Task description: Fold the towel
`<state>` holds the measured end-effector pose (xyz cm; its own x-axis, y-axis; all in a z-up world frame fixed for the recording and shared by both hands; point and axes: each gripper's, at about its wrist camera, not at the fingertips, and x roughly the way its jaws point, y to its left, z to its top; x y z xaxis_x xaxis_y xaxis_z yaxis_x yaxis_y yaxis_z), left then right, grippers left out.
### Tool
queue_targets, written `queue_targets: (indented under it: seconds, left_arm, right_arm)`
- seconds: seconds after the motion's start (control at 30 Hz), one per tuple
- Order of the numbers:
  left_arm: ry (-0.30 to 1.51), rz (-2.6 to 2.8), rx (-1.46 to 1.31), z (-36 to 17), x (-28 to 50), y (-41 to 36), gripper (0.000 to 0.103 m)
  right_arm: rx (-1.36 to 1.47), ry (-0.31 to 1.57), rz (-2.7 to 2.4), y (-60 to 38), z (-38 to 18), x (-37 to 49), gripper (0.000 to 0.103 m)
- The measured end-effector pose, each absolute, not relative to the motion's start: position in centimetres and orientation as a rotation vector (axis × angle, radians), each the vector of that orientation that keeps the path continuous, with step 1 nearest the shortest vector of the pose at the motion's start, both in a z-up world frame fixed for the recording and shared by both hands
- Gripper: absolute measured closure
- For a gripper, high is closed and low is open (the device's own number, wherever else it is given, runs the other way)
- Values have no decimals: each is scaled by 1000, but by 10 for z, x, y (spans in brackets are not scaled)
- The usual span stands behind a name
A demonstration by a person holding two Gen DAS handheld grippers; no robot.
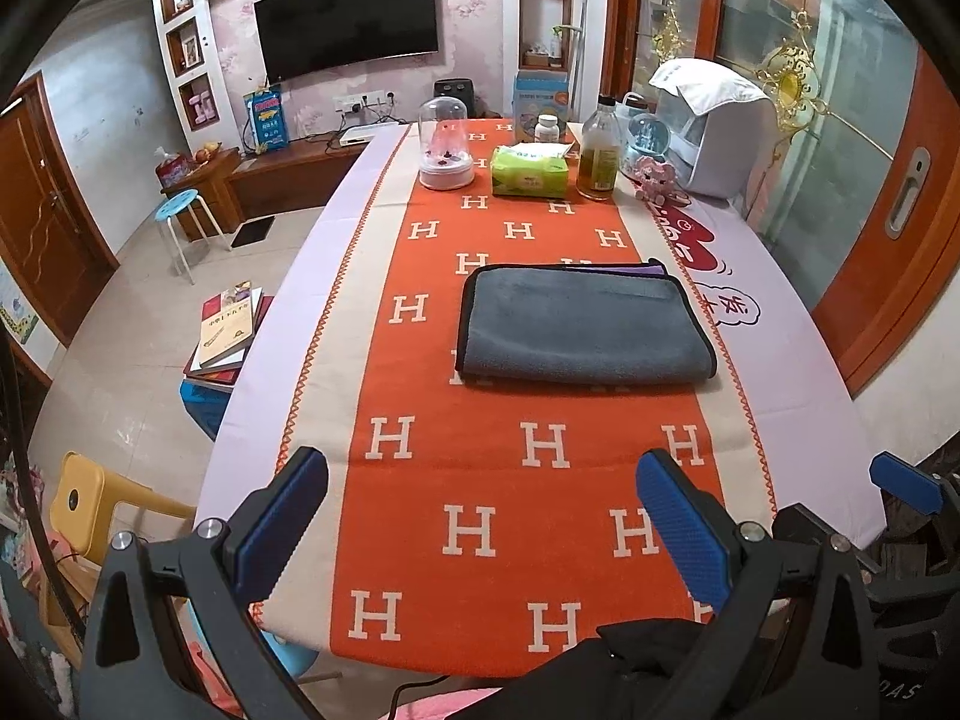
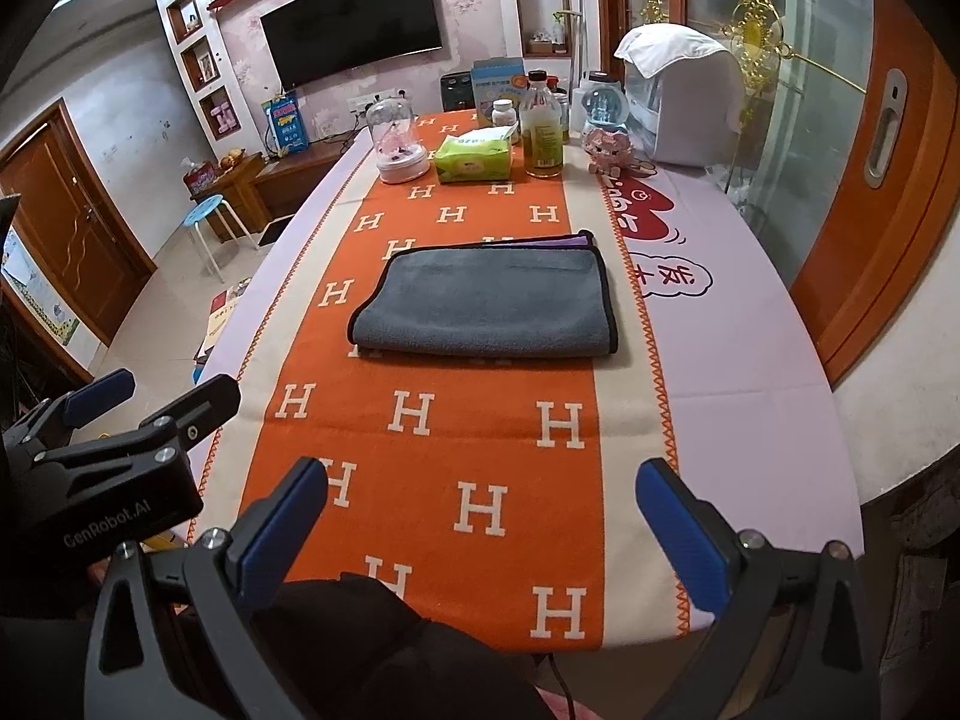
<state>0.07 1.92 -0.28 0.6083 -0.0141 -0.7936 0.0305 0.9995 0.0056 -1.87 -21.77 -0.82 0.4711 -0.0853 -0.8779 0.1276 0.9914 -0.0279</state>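
Observation:
A grey towel (image 1: 585, 324) with black edging and a purple underside lies folded flat on the orange H-patterned table runner (image 1: 480, 480), at mid-table. It also shows in the right wrist view (image 2: 492, 300). My left gripper (image 1: 480, 516) is open and empty, held above the table's near edge, well short of the towel. My right gripper (image 2: 480, 522) is open and empty, also near the front edge. The left gripper's body shows at the left of the right wrist view (image 2: 108, 456).
At the table's far end stand a glass dome (image 1: 445, 144), a green tissue pack (image 1: 529, 171), an oil bottle (image 1: 599, 147), a snow globe (image 1: 647, 141) and a white appliance (image 1: 714, 132). Books (image 1: 225, 330), a blue stool (image 1: 180, 207) and a yellow chair (image 1: 84, 504) stand on the left.

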Motion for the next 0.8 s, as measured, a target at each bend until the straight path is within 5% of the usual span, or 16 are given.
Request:
queue_targets:
  seconds: [0.8]
  left_arm:
    - [913, -36, 33, 0, 0, 17, 1]
  right_arm:
    - [51, 1082, -133, -218, -9, -20, 0]
